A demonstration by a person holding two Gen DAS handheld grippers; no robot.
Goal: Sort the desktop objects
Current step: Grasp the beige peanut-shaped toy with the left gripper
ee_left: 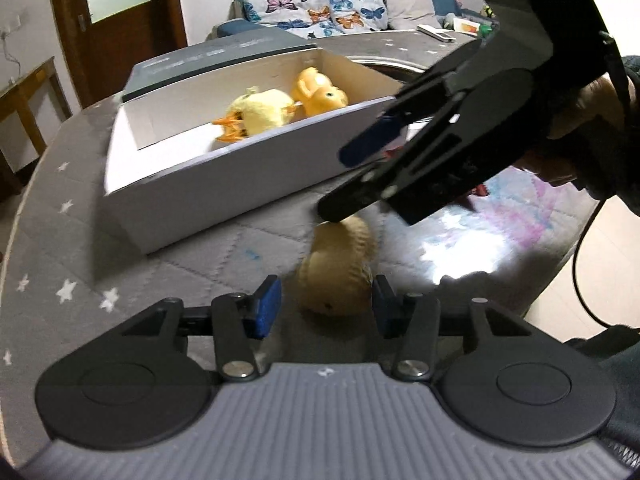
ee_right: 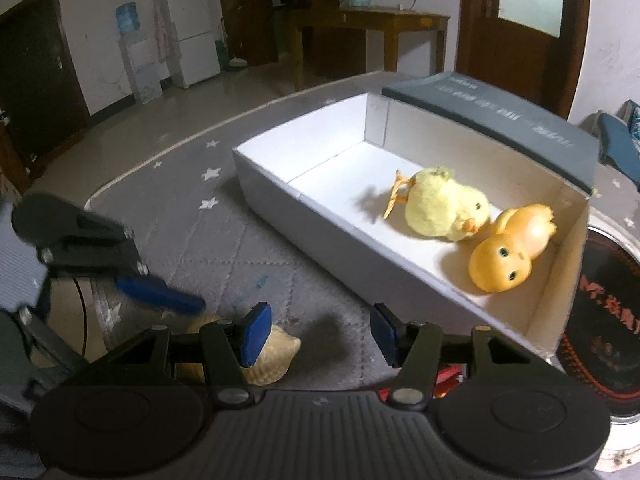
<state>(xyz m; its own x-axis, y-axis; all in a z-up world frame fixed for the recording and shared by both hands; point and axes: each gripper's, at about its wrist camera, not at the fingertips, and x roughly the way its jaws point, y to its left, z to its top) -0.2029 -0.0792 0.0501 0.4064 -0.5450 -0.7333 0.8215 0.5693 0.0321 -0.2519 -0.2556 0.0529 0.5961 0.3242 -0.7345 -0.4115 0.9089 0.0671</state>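
Left wrist view: left claw [ee_left: 326,308] wide open, nothing gripped; pale knitted toy [ee_left: 338,272] lies on the grey star-print counter [ee_left: 64,240] between its blue pads, touching neither as far as I can tell. Right claw [ee_left: 348,178] comes in from upper right, jaws apart, lower finger tip just above the knitted toy's far end; contact unclear. White box [ee_left: 208,184] sits beyond, holding a fluffy yellow chick [ee_left: 262,114] and a smooth orange chick [ee_left: 320,94] side by side. Right wrist view: right claw [ee_right: 316,336] open and empty; knitted toy [ee_right: 276,360] partly hidden behind its left pad. Left claw [ee_right: 160,294] visible at left, blurred, one blue finger over the toy. White box [ee_right: 280,200] ahead-right, fluffy chick [ee_right: 448,210] lying on its side, touching the orange chick [ee_right: 508,252] near the box's right end.
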